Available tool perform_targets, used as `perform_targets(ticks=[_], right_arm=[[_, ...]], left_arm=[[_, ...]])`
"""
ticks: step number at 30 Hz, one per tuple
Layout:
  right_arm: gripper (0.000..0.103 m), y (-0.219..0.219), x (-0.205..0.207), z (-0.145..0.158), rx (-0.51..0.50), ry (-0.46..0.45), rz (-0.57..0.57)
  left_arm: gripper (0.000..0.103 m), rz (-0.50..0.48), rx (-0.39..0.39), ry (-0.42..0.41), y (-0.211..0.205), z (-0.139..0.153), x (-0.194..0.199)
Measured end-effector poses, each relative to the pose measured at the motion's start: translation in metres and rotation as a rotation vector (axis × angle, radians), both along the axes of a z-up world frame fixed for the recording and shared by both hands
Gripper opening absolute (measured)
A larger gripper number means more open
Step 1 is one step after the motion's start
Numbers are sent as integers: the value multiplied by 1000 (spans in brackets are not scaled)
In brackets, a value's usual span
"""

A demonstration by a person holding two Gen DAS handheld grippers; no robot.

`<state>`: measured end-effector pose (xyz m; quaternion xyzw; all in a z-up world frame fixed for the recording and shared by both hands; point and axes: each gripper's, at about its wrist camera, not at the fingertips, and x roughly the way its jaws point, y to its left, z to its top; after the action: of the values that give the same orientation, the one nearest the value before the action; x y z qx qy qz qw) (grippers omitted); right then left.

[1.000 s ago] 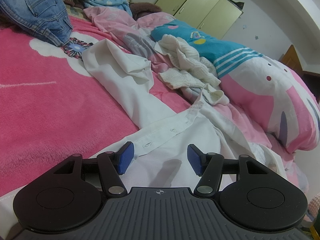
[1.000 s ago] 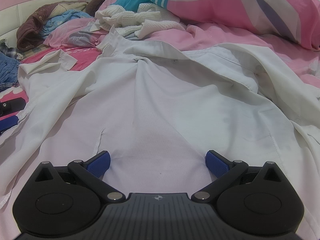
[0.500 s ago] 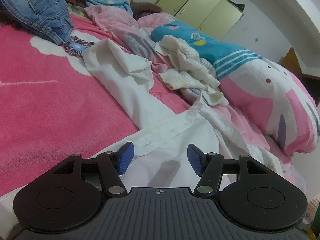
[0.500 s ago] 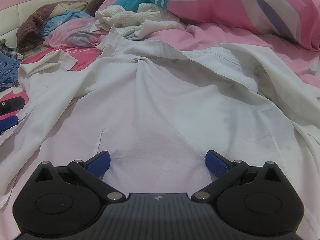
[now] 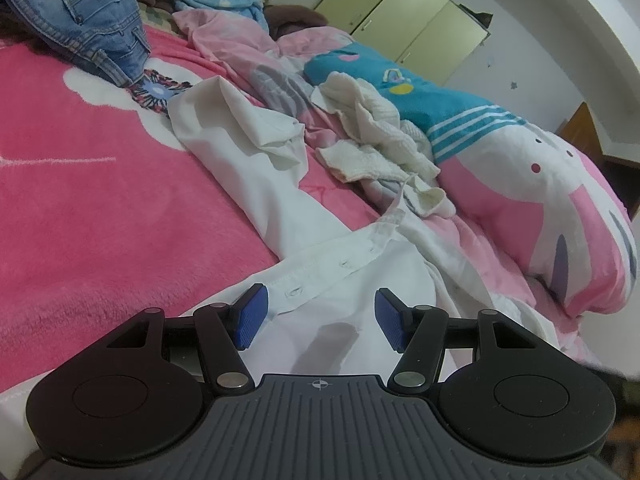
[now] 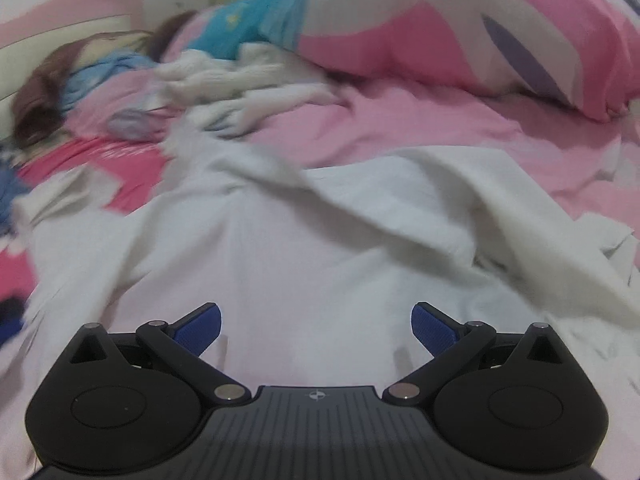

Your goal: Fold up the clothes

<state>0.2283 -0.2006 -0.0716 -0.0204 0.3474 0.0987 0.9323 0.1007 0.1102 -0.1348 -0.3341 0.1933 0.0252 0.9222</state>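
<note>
A white button-up shirt (image 5: 352,280) lies spread on the pink bed, its button placket running up and right, one sleeve (image 5: 248,148) stretched toward the far left. My left gripper (image 5: 318,316) is open and empty, low over the shirt's placket edge. In the right wrist view the same shirt (image 6: 304,248) fills the middle, blurred by motion. My right gripper (image 6: 316,328) is wide open and empty just above the shirt's body.
Blue jeans (image 5: 80,12) lie at the far left on the pink blanket (image 5: 100,208). A cream knit garment (image 5: 372,136) is crumpled beyond the shirt. A large pink and white pillow (image 5: 560,208) lies to the right. Yellow-green cabinets (image 5: 404,20) stand behind.
The right gripper has swung quickly; its view is now blurred and shows more of the pillow and pink sheet. The left gripper has edged slightly forward. Both stay open.
</note>
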Motion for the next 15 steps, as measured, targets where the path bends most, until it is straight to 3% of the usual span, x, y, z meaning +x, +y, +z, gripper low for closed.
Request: perform_targets(ticks=[3, 7, 9, 13, 15], right_arm=[[99, -5, 33, -7, 46, 63, -36], [103, -9, 55, -25, 152, 172, -98], [103, -3, 58, -31, 112, 164, -104], [103, 20, 48, -47, -74, 47, -54], [103, 21, 41, -50, -75, 5, -56]], left_arm=[[60, 0, -10, -5, 1, -1, 0], [60, 0, -14, -8, 2, -1, -1], [60, -1, -17, -9, 2, -1, -1], [60, -1, -21, -10, 3, -1, -1], [60, -1, -23, -10, 3, -1, -1]])
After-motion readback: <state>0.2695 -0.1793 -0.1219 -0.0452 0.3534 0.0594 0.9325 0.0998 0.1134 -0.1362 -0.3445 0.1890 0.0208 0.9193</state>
